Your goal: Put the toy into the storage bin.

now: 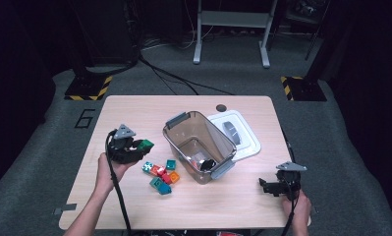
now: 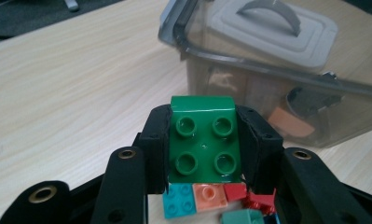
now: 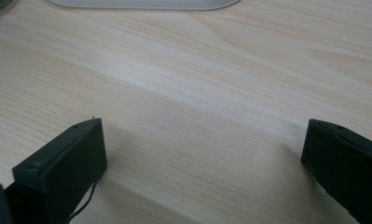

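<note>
Pale wooden table, mid-frame: left gripper pinches a green studded block; right gripper spread, idle; translucent grey bin holds few, several small coloured blocks remain.

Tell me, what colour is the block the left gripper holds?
Green block, clearest in the left gripper view.

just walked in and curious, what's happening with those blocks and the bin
A person holds a gripper in each hand. The left gripper is shut on a green block, held above the loose blocks on the table, beside the open clear bin. The bin's lid lies behind it. The right gripper is open over bare table.
</note>
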The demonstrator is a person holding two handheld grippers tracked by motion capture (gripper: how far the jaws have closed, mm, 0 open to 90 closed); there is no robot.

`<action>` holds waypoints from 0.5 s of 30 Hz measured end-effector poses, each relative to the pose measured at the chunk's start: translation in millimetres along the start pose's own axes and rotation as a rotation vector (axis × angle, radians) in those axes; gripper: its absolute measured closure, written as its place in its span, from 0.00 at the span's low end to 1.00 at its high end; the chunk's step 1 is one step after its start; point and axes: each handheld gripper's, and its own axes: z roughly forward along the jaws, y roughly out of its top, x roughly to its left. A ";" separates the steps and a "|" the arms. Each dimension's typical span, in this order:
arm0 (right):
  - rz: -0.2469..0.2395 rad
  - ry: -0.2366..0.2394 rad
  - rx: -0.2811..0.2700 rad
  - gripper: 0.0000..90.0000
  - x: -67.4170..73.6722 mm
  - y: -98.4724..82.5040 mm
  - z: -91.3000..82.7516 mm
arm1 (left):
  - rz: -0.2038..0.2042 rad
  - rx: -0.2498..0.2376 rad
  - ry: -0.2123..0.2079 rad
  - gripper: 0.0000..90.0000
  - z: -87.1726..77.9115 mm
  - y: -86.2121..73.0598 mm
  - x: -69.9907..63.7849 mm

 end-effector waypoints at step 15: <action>0.000 0.000 0.000 0.00 0.0 0.0 0.0 | 0.081 -0.022 -0.052 0.66 13.3 43.3 -29.7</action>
